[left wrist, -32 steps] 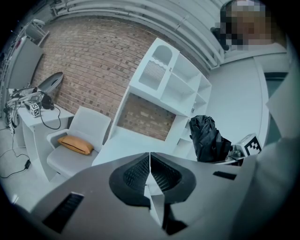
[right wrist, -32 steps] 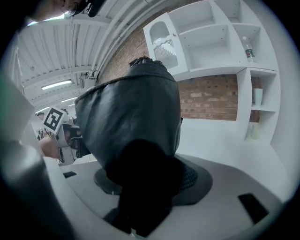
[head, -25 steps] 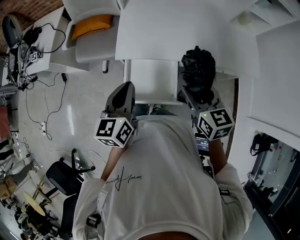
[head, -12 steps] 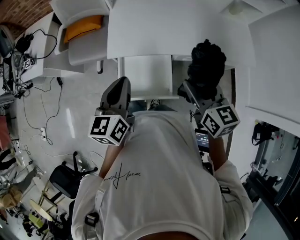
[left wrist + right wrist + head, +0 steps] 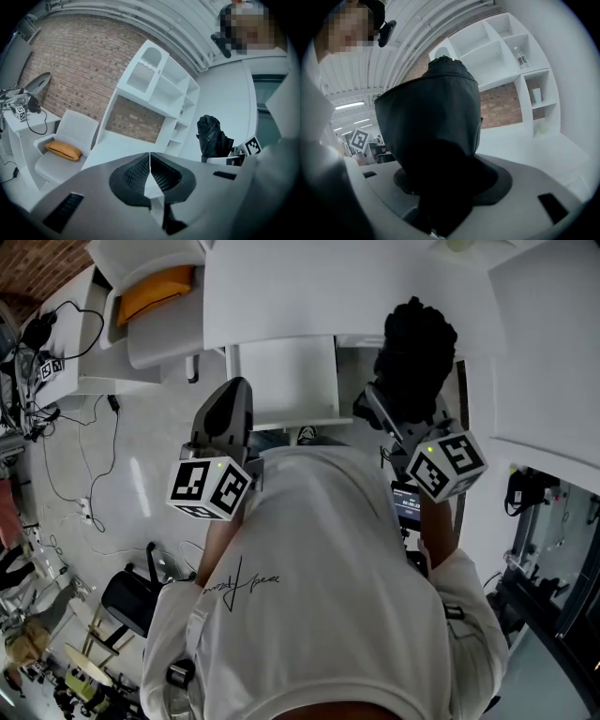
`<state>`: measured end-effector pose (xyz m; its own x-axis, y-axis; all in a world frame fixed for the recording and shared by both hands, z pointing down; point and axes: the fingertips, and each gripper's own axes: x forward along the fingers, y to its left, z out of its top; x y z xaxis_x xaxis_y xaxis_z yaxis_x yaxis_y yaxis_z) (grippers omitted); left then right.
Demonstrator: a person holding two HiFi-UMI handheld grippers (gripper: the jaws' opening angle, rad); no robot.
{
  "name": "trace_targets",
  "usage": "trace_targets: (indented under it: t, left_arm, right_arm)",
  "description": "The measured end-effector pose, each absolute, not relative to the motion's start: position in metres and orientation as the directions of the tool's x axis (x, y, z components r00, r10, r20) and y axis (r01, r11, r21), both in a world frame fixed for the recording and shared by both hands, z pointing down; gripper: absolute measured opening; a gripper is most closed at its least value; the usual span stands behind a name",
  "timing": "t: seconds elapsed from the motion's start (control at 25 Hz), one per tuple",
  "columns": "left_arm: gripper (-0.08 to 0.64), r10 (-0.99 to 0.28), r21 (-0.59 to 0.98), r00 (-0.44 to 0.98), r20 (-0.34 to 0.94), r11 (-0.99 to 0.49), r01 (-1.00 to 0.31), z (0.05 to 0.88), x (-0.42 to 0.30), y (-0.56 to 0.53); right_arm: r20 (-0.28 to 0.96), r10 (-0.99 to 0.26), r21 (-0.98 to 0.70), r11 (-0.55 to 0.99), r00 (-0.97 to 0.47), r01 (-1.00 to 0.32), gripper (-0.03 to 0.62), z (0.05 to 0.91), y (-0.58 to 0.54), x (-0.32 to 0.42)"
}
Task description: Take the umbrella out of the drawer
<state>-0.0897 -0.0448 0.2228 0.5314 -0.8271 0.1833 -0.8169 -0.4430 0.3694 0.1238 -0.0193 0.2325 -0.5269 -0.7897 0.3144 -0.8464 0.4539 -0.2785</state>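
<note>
A folded black umbrella [image 5: 415,351] stands up out of my right gripper [image 5: 397,411], whose jaws are shut on its lower end. In the right gripper view the umbrella [image 5: 431,124] fills the middle and hides the right gripper's [image 5: 436,208] fingertips. From the left gripper view the umbrella [image 5: 213,137] shows at the right, in front of a white wall. My left gripper [image 5: 225,409] hangs beside the white drawer [image 5: 291,418], which is pulled out from under the white top. The left gripper [image 5: 150,174] has its jaws closed together with nothing between them.
A white chair with an orange cushion [image 5: 155,292] stands at the far left, also in the left gripper view as the cushion [image 5: 63,150]. White shelving [image 5: 159,89] stands against a brick wall. Cables [image 5: 84,456] trail over the floor, and a black chair [image 5: 131,601] sits near left.
Both grippers have drifted apart a little: the left one to the left, the right one to the right with the umbrella held higher against the white top. The drawer stays pulled out.
</note>
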Motion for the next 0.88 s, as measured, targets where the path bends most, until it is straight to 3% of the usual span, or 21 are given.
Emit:
trace_targets:
  t: [0.88]
  left_arm:
    - [0.017,-0.805,0.360,0.563,0.188,-0.477,-0.802,0.221,-0.099,-0.045]
  right_arm:
    - [0.295,-0.793,-0.300,0.453,-0.533,-0.839,0.241,0.221,-0.015,0.129]
